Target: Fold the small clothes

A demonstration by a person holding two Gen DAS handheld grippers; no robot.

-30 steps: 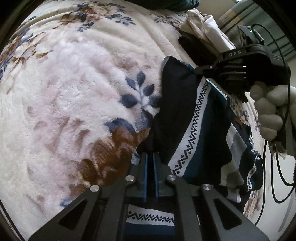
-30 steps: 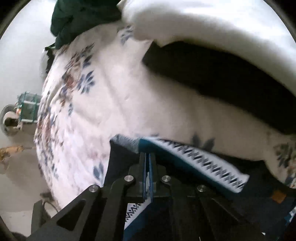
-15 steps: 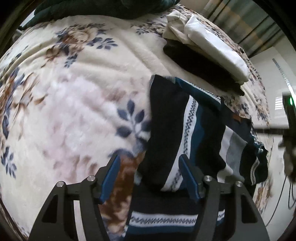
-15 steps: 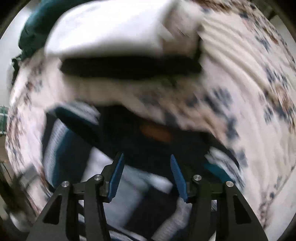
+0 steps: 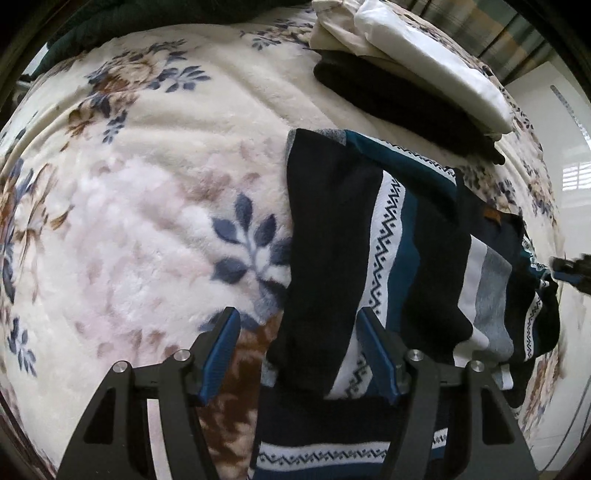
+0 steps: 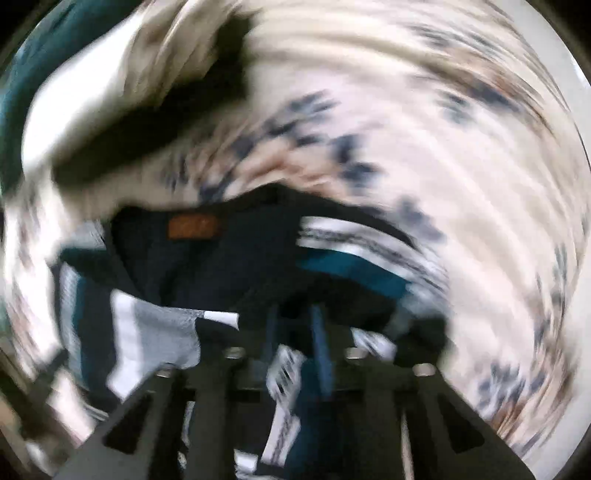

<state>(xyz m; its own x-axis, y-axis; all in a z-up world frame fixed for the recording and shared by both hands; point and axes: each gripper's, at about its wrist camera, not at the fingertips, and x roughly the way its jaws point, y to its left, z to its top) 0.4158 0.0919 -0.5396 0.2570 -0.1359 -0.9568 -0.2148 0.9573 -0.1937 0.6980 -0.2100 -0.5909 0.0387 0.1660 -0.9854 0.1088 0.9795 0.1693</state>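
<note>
A small navy, teal, white and grey patterned garment (image 5: 399, 258) lies partly folded on a floral fleece blanket (image 5: 147, 192). My left gripper (image 5: 299, 332) is open, its blue pads on either side of the garment's near folded edge. In the right wrist view, which is heavily blurred, the same garment (image 6: 229, 266) with a brown label lies ahead. My right gripper (image 6: 295, 325) sits over the garment's edge with its fingers close together and cloth around them. Its tip shows at the right edge of the left wrist view (image 5: 569, 266).
A stack of folded clothes, black (image 5: 399, 99) under white (image 5: 424, 55), lies on the blanket behind the garment. A dark green cloth (image 5: 129, 18) lies at the far edge. Floor and wall show at the right.
Both grippers let go of the garment and opened. The right gripper swung around to the garment's other side and has narrowed there. The left gripper drew back a little.
</note>
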